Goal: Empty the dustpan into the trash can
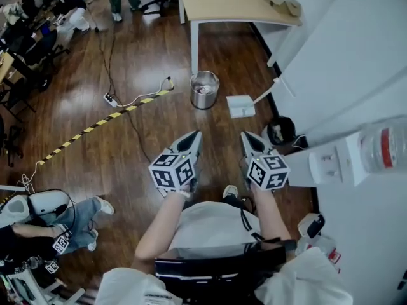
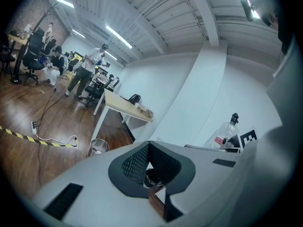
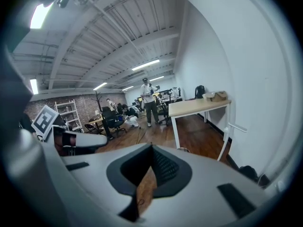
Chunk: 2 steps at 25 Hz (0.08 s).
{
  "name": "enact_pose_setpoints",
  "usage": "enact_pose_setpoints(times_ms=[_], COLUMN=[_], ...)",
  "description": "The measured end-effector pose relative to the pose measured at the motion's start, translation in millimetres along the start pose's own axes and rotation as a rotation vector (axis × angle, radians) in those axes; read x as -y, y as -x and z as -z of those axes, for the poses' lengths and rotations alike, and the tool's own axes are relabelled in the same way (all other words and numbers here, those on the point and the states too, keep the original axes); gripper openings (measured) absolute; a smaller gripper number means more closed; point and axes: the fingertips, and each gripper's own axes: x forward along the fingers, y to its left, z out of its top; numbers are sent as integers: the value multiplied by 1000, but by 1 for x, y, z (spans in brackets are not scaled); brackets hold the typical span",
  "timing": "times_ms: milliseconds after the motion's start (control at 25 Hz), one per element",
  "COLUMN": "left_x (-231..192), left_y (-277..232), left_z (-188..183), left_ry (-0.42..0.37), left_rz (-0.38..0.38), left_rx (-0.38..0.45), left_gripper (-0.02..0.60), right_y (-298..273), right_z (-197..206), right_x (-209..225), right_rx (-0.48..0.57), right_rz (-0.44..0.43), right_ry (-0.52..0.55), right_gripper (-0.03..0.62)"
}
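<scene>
- The left gripper (image 1: 191, 137) and the right gripper (image 1: 249, 138) are hovering side by side above the brown wooden floor (image 1: 146, 132), both pointing ahead.
- The jaws of each gripper are sitting pressed together at the tips, with nothing between them.
- The round silver metal-mesh trash can (image 1: 204, 89) is standing on the floor ahead of the grippers.
- The white plastic dustpan (image 1: 240, 105) is lying on the floor just beside the trash can, on its right, well apart from both grippers.

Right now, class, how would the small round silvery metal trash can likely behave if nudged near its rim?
The silvery metal trash can looks thin-walled, so probably light. Standing upright on the glossy wooden floor, it may slide or tip.
</scene>
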Motion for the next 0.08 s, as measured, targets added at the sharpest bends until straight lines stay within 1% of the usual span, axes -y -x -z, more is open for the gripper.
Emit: enact_pose_setpoints(times_ms=[80], left_x=[3], left_y=[0], left_z=[4], left_ry=[-2], left_rz=[6], left_rx=[0], left_gripper=[-8], right_y=[1], right_z=[2], right_x=[1], right_rx=[-5], right_rz=[-1], right_ry=[0], right_gripper=[2])
